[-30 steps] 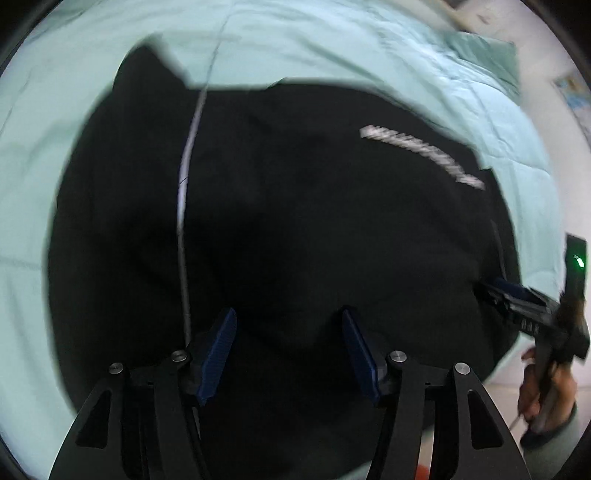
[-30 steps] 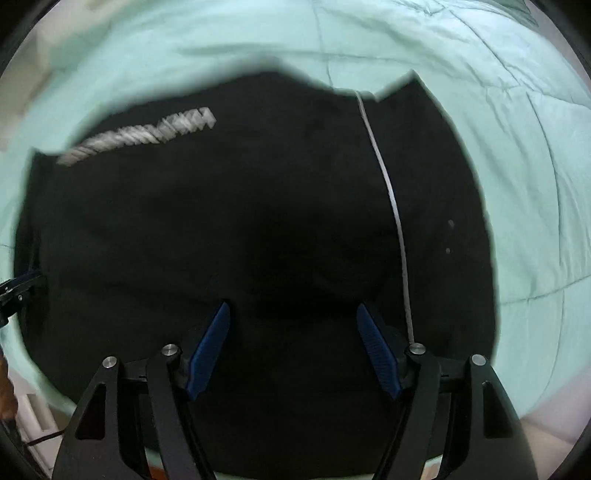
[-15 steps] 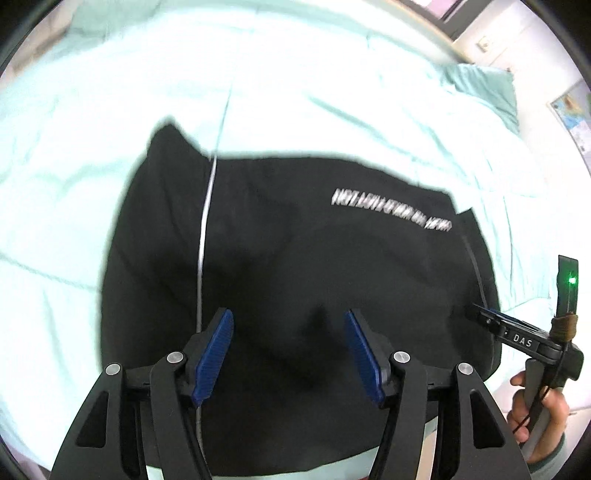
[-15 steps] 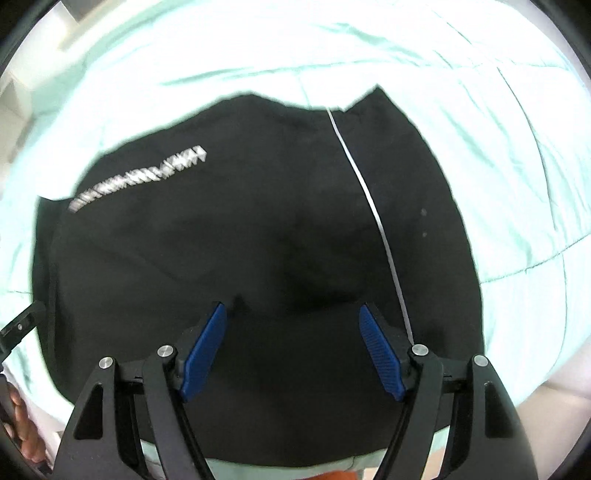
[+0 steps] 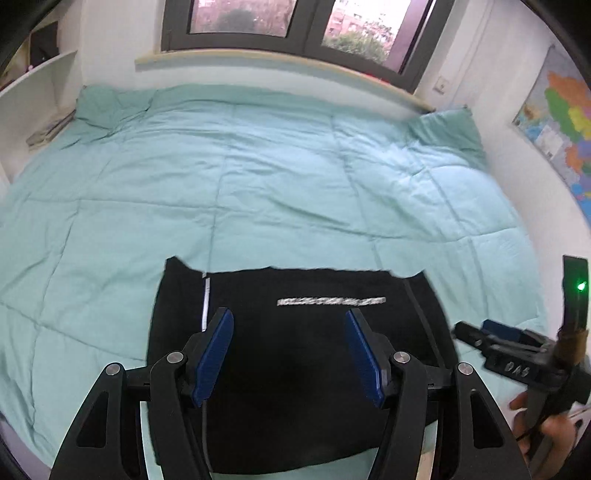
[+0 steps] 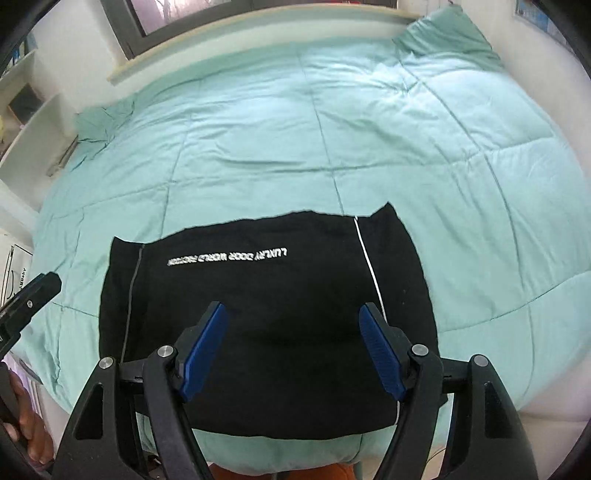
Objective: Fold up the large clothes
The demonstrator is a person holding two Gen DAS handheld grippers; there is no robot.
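**Folded black garment at near edge of bed, both claws spread and empty**

Left wrist view: left gripper (image 5: 290, 352) has its blue pads spread wide, nothing between them, hanging above the black garment (image 5: 295, 387). This view alone shows the right gripper (image 5: 480, 338) from the side, low on the right, with a green LED lit on its upright part, and the hand (image 5: 546, 430) on its handle. Also only here: window (image 5: 295, 22) with trees and buildings outside, coloured wall map (image 5: 557, 122).

Right wrist view: right gripper (image 6: 295, 350) also spread, pads clear of the cloth. Only this view gives the white print (image 6: 227, 257) sharp enough to read, upside down: "LUXURY DOOR WORLD" plus one word I can't make out. In the left view the print is a blurred streak. A finger of the left gripper pokes in at the left edge.

Counts: one garment, folded to a rough rectangle, lying flat on the mint quilt (image 6: 332, 129) at its near edge. Two thin vertical stripes on it, one bright white (image 6: 369, 258), one dull grey (image 6: 133, 288). Two grippers, two pads each.

Hidden: garment's near part is partly behind the gripper frames. Garment type unclear, folded. Shelving at left is cut by the lens rim.
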